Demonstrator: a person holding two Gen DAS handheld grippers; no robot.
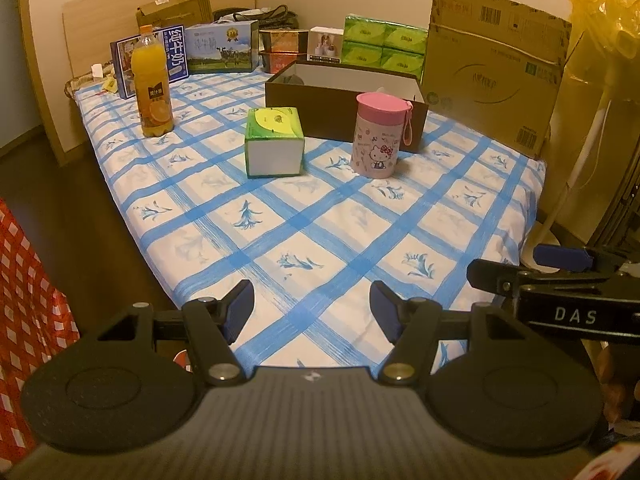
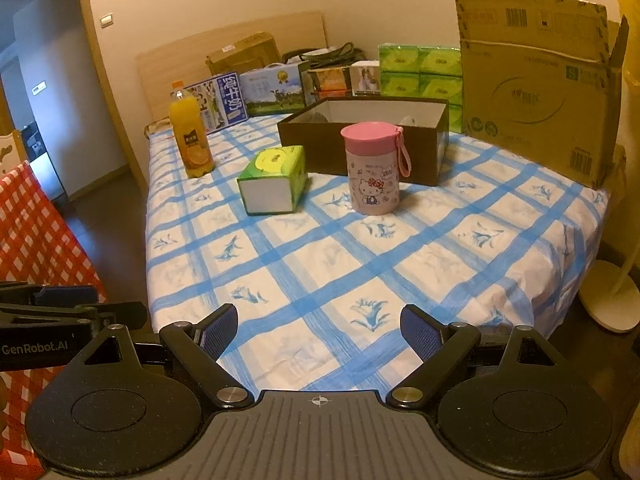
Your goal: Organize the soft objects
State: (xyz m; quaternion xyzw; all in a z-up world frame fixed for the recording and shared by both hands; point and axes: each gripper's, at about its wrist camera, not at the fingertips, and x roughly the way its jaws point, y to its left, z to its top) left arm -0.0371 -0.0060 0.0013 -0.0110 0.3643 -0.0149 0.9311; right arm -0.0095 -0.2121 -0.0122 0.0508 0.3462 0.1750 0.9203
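A green and white tissue pack (image 1: 274, 141) lies on the blue-checked bed sheet (image 1: 320, 220); it also shows in the right wrist view (image 2: 273, 179). Behind it stands an open dark brown box (image 1: 344, 98), also seen in the right wrist view (image 2: 364, 136). My left gripper (image 1: 312, 314) is open and empty above the near edge of the bed. My right gripper (image 2: 319, 334) is open and empty, level with the left one. Each gripper shows at the side of the other's view.
An orange juice bottle (image 1: 152, 84) stands at the left. A pink-lidded Hello Kitty cup (image 1: 378, 136) stands before the box. Milk cartons (image 1: 224, 48), green tissue packs (image 1: 384, 46) and a large cardboard box (image 1: 496, 68) line the back. A white stand base (image 2: 608, 300) is on the floor at right.
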